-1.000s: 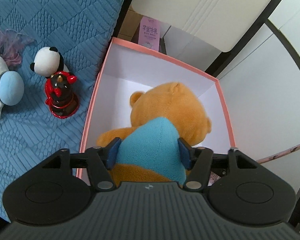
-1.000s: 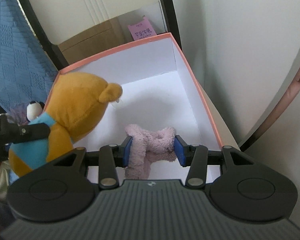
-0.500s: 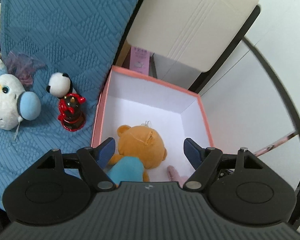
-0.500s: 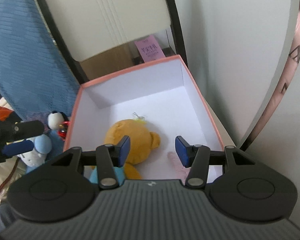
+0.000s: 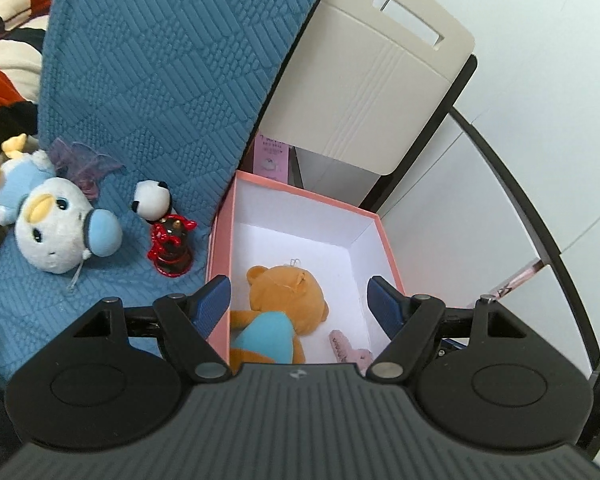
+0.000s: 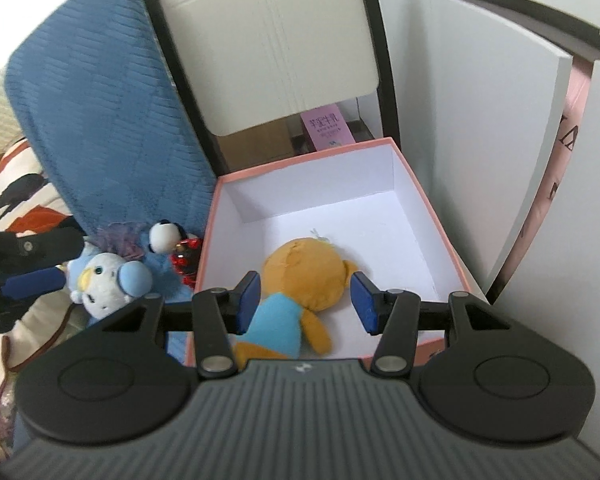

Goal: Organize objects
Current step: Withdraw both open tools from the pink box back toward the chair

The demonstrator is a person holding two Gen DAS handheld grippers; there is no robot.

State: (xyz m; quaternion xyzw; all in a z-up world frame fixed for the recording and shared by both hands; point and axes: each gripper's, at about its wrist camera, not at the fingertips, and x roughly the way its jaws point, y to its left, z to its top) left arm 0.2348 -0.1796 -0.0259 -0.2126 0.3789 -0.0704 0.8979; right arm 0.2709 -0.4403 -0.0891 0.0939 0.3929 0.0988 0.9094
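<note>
The left claw (image 5: pixel 299 304) hangs above the near edge of an open pink cardboard box with a white inside (image 5: pixel 385 236), its blue-padded fingers spread wide and holding nothing. The right claw (image 6: pixel 306 300) is likewise spread wide and empty, poised over the same box from its near side; in the right wrist view the left claw shows at nine o'clock as a dark arm with one blue pad.

Inside the box, an orange plush bear in a light-blue shirt (image 5: pixel 286 298) lies face down on the white floor, its head toward twelve o'clock. At about four o'clock from the bear, in the box's near right corner, lies a small pink fluffy plush piece (image 5: pixel 346 350), close beside the bear's side.

Outside the box, on a blue quilted cover (image 5: pixel 160 80), a glossy red-and-black figurine (image 5: pixel 172 246) stands just beside the box's left wall. A small black-and-white panda plush (image 5: pixel 154 200) touches it at eleven o'clock. Farther toward nine o'clock lies a white penguin plush with pale-blue earmuffs (image 5: pixel 56 232), with a purple gauzy bow (image 5: pixel 84 166) above it.
</note>
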